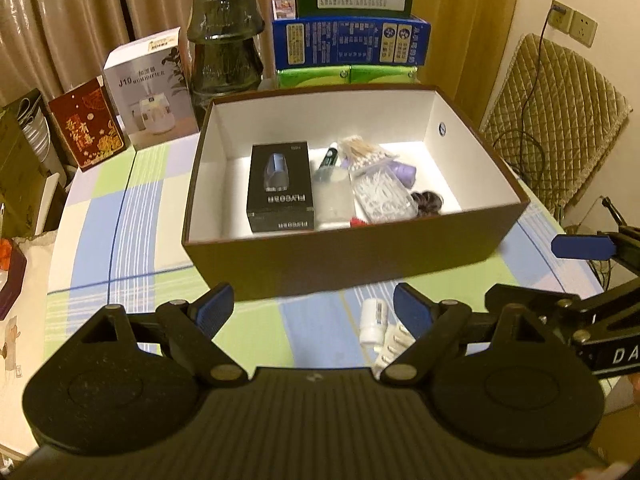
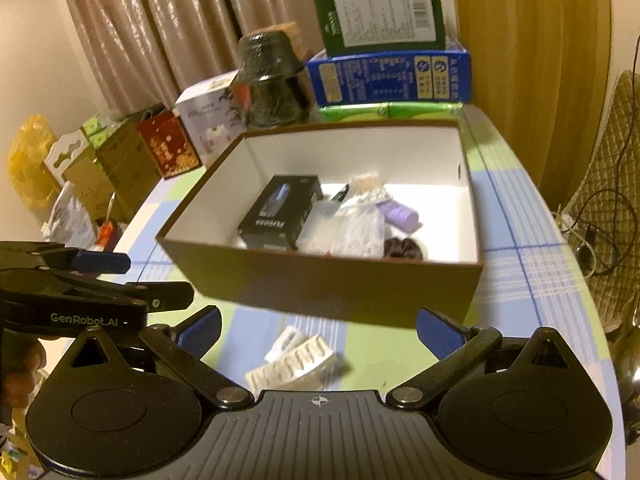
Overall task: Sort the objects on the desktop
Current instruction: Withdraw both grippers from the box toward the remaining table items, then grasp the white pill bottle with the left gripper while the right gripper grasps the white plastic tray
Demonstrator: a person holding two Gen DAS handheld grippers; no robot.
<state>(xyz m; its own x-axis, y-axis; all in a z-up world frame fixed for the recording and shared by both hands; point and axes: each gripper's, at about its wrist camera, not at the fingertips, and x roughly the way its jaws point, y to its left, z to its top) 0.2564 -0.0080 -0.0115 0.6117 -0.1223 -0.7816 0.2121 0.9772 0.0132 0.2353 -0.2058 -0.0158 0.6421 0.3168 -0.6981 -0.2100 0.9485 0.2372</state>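
One brown box on checked tablecloth; curtains behind.

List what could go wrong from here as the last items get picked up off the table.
1. The blister pack and small white bottle lie touching, so closing on one may push the other away.
2. Both open grippers, left and right, hover over the same spot and could collide.
3. The items lie close to the brown box, so its front wall may block a finger or get shoved.
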